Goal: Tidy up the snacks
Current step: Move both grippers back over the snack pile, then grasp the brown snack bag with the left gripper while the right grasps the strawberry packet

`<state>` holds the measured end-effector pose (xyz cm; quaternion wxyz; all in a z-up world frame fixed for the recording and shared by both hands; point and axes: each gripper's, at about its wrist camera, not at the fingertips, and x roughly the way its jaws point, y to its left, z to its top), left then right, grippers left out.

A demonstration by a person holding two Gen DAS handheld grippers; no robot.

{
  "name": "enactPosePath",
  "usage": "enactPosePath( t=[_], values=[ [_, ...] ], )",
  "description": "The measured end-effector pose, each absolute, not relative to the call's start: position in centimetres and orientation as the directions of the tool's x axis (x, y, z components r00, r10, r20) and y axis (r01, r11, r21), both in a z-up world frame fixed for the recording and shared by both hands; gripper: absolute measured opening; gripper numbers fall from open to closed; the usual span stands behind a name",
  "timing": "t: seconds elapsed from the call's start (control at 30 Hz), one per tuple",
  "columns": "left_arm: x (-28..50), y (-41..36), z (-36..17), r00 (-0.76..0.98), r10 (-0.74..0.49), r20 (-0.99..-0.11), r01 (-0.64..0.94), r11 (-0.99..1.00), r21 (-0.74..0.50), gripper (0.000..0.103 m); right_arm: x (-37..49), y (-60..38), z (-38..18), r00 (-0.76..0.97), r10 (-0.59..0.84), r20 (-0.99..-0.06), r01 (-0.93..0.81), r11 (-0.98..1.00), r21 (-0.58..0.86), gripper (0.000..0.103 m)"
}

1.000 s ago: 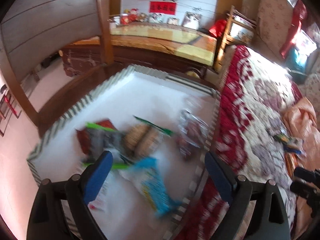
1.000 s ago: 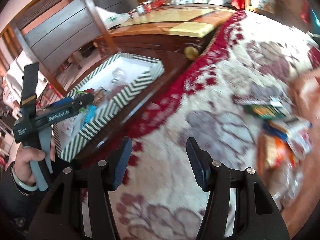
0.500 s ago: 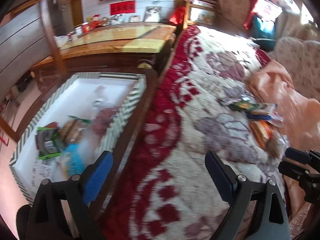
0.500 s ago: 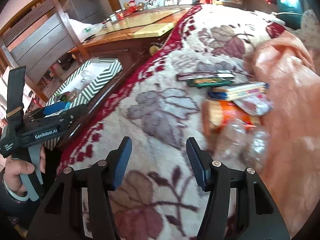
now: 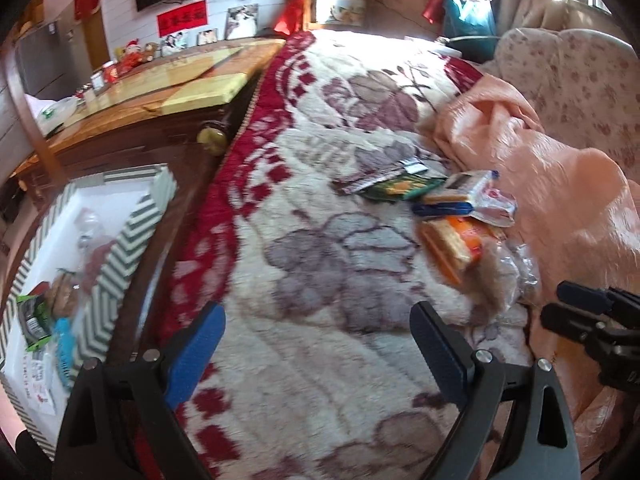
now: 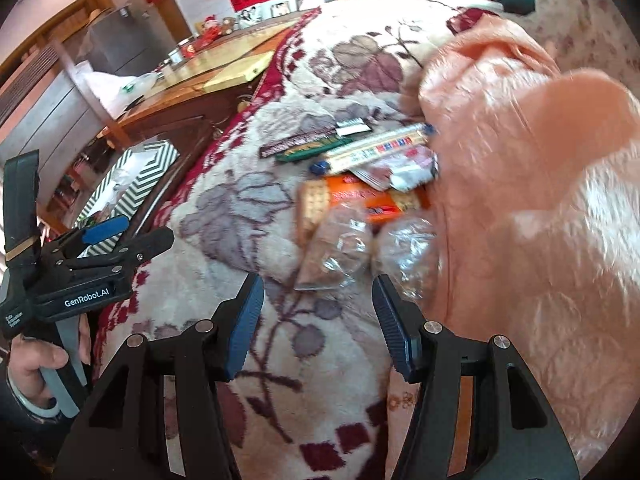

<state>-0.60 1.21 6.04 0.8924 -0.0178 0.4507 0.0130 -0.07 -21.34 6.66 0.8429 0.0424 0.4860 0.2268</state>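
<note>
On the floral blanket (image 6: pixel 248 216), beside a crumpled peach quilt (image 6: pixel 520 128), a heap of snack packets (image 6: pixel 360 184) is seen — an orange cracker pack (image 5: pixel 452 244), a green packet (image 5: pixel 404 186) and clear bags (image 6: pixel 340 252) among them. Just short of that heap the right gripper (image 6: pixel 318 314) is held, its fingers moderately spread with nothing between them. Farther from the heap, the left gripper (image 5: pixel 318 344) is held wide apart and empty. Off the blanket's red edge, a chevron-striped box (image 5: pixel 120 256) is seen — several snacks already lie inside it.
</note>
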Motion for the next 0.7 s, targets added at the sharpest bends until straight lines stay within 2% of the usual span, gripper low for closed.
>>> enactPosePath(
  t=[0.23,0.37,0.7],
  values=[
    [1.2,-2.5,5.3,0.551,-0.084,-0.83,0.045,0.996,-0.07,0.095,0.1,-22.5,6.6,0.442,0.404,-0.801,-0.307,0.907,0.289,0.057],
    [2.3,-4.5,4.9,0.516,-0.135,-0.846,0.083,0.991,-0.107,0.095,0.3,-22.9,6.0,0.416,0.349,-0.84,-0.278,0.928,0.248,0.057],
    [5.0,-9.3,3.5,0.43,-0.24,-0.871,0.119,0.971,-0.209,0.095,-0.4,-25.2,5.1,0.386,0.35,-0.853,-0.195,0.935,0.296,0.058]
  ],
)
